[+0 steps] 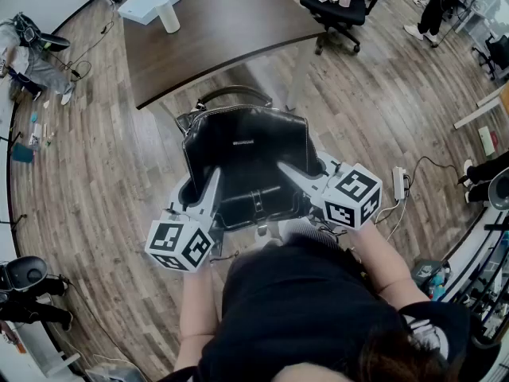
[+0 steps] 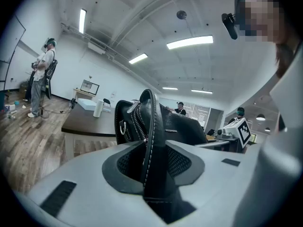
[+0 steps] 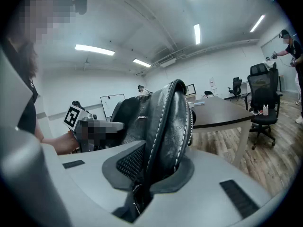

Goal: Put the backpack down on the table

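A black leather backpack (image 1: 246, 146) hangs in the air between my two grippers, just short of the dark brown table (image 1: 215, 38) and over the wooden floor. My left gripper (image 1: 210, 188) is shut on the bag's left edge; in the left gripper view a stitched leather strap (image 2: 152, 126) is pinched between its jaws (image 2: 151, 155). On the bag's right side my right gripper (image 1: 288, 172) is shut as well. The right gripper view shows a thick fold of leather (image 3: 168, 117) clamped in that gripper (image 3: 156, 162). The bag's carry handle (image 1: 235, 94) points toward the table.
At the table's far end stand a white box (image 1: 149, 3) and a white cylinder (image 1: 169, 19). Beyond the table is a black office chair (image 1: 338, 6), with a person (image 1: 441, 2) standing further off. A power strip (image 1: 398, 183) and cables lie on the floor at the right.
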The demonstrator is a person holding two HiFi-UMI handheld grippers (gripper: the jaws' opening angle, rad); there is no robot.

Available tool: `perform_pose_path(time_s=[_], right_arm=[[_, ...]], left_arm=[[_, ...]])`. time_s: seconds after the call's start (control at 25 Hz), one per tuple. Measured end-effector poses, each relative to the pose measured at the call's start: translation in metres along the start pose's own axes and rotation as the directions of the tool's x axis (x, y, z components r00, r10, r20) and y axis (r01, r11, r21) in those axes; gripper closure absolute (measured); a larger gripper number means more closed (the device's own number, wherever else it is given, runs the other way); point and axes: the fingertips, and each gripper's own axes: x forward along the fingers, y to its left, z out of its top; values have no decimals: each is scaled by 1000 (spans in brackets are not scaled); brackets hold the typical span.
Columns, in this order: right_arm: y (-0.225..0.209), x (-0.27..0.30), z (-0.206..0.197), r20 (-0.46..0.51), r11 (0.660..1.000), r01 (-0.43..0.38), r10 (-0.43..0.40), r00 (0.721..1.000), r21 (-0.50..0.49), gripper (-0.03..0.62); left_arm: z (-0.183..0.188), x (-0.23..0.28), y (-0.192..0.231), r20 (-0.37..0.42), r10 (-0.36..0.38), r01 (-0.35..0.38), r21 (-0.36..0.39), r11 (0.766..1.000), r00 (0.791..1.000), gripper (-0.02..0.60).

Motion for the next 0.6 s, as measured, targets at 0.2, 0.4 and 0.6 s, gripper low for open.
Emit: perform_pose_path(time_s=[0.2, 0.4, 0.6], right_arm=[[-10, 2, 1, -5, 1000, -7, 7, 1000, 20, 539], [-19, 6, -2, -16, 999, -27, 28, 999, 38, 537], [-47, 15, 8, -32, 997, -47, 49, 998, 62, 537]], left_arm=[[1, 10, 1, -4, 7, -7, -1, 1000, 1000, 443], [-1, 16, 3, -7, 25, -25, -6, 1000, 1000, 444], [6, 42, 9, -6, 50, -50, -11, 999, 999, 446]])
